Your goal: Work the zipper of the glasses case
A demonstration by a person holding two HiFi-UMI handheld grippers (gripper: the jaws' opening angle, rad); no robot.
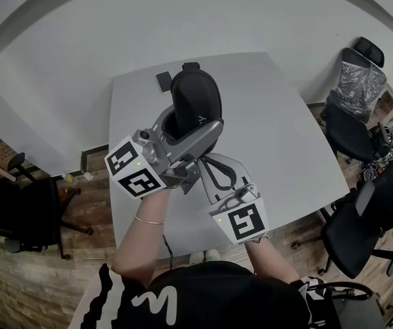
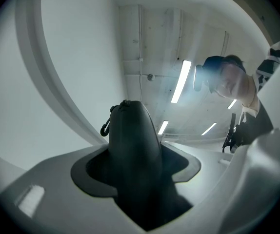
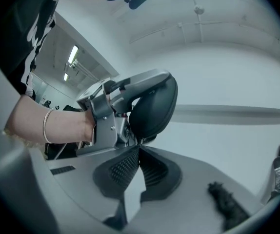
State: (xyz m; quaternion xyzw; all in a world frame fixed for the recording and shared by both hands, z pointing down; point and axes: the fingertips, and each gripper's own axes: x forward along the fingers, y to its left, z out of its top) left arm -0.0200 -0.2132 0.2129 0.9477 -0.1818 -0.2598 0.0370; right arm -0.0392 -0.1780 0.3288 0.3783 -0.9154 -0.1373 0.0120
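The left tongs (image 2: 137,172) stand part open, clamped round the black glasses case (image 1: 196,98) and holding it up above the grey desk (image 1: 279,136), while the right tongs (image 3: 139,152) are pinched together on a small zipper tab (image 3: 140,141) at the case's lower edge.

Even, soft indoor light; glaring ceiling tubes (image 2: 181,81), fisheye-warped, dark-vignetted edges.

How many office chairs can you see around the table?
3. Left chair left of the table; plastic-wrapped chair at far right; black chair nearer on the right. More may be hidden off-frame.
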